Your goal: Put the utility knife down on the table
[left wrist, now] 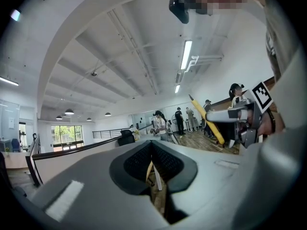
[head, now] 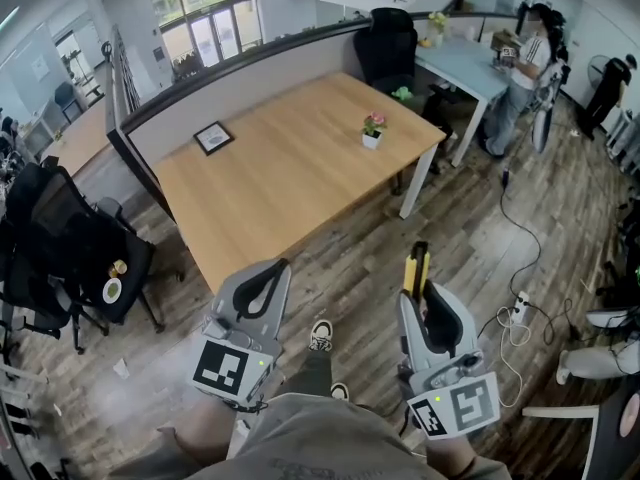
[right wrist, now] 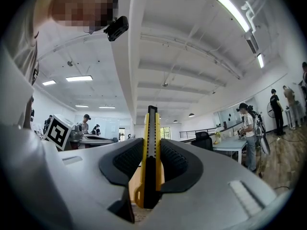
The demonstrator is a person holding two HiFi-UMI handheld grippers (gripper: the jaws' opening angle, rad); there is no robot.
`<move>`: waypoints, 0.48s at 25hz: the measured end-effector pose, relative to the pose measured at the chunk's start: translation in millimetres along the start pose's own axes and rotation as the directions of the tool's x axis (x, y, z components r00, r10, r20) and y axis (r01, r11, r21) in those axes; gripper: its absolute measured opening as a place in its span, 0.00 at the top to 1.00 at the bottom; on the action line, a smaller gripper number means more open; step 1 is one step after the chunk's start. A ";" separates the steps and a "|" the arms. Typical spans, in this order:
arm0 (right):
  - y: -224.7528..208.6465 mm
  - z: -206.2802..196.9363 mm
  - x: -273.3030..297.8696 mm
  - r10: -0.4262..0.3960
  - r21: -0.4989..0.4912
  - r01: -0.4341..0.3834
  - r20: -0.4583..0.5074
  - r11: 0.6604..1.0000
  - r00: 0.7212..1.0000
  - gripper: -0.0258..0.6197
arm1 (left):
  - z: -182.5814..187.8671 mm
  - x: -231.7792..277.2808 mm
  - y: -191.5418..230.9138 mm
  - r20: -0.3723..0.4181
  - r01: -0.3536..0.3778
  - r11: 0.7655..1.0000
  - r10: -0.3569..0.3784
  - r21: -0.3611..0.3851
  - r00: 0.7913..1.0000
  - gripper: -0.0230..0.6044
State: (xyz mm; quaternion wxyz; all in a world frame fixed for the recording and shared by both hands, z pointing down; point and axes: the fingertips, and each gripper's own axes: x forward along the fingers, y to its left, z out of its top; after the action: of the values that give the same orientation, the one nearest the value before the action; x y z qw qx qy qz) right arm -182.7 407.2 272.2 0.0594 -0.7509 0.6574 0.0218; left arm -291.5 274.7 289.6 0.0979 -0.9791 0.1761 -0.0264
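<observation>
I am pinching the yellow utility knife point(right wrist: 151, 143) in my right hand-held gripper point(head: 419, 296), over the floor point(head: 470, 238) short of the wooden counter point(head: 290, 168); my left hand-held gripper point(head: 270, 276) is hovering pressed together, empty.

There's the wooden table point(head: 290, 178), long and pale, set at an angle across the middle of the head view. A dark picture frame point(head: 213, 137) lies flat on it at ten o'clock from the tabletop's centre. A small potted flower point(head: 373, 128) stands at two o'clock, near the far corner. Below is the plank floor point(head: 350, 268). At four o'clock from the table, a white power strip point(head: 519, 309) lies on the boards, with a black cable point(head: 522, 230) snaking down toward it.
</observation>
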 end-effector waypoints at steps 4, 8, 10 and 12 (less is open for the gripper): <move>-17.3 -5.8 32.7 -0.006 0.007 0.006 -0.018 1.000 1.000 0.77 | -5.3 30.0 19.6 -0.006 0.004 1.000 -0.004 -0.011 1.000 0.96; -36.9 -14.3 71.5 -0.011 0.021 0.011 -0.029 1.000 1.000 0.77 | -17.1 64.3 41.0 -0.026 0.028 0.999 -0.028 -0.016 0.999 0.96; -46.3 -17.9 95.1 -0.006 0.020 0.006 -0.035 1.000 0.999 0.77 | -25.0 83.0 55.4 -0.040 0.031 0.999 -0.032 -0.027 0.999 0.96; -56.7 -20.8 119.1 -0.005 0.018 0.006 -0.046 1.000 0.999 0.77 | -30.6 103.2 69.9 -0.055 0.033 0.999 -0.035 -0.039 0.998 0.96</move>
State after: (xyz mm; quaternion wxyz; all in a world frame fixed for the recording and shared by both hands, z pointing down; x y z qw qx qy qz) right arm -111.5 294.8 283.0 0.0513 -0.7523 0.6568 -0.0015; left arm -221.2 168.7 307.3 0.0737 -0.9826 0.1626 -0.0518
